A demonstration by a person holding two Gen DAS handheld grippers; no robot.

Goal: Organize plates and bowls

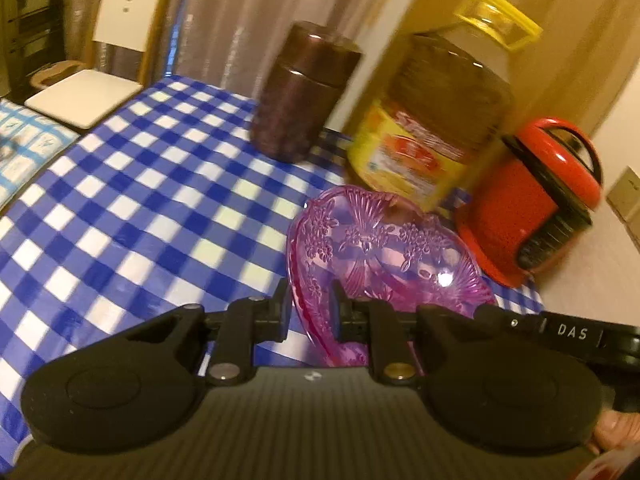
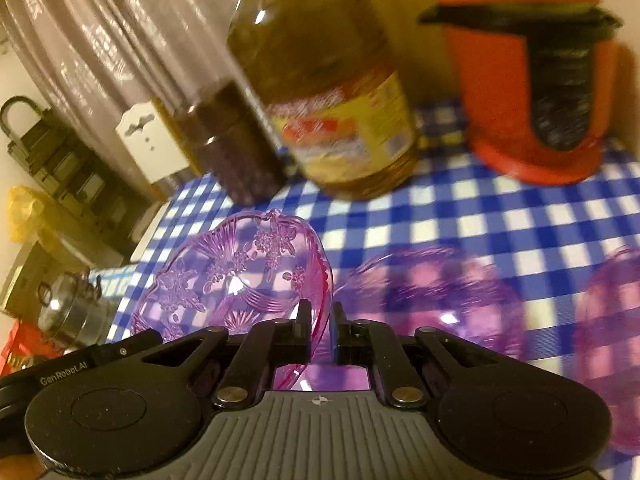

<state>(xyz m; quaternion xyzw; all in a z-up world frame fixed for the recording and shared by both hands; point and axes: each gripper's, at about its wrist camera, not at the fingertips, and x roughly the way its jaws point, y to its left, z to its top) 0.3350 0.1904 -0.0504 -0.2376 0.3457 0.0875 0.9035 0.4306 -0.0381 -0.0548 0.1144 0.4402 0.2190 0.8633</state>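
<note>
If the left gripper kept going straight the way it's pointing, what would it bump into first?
Probably the big oil bottle. The left gripper already pinches the pink dish, and the bottle stands just beyond its far rim, though depth is hard to judge.

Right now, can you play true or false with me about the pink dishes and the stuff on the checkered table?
1. The left gripper pinches the rim of a pink dish. True.
2. The right gripper is empty. False: it is shut on another pink dish.
3. The tablecloth is blue and white. True.
4. The oil bottle lies on its side. False: it stands upright.
5. The red pot is on the table. True.
</note>
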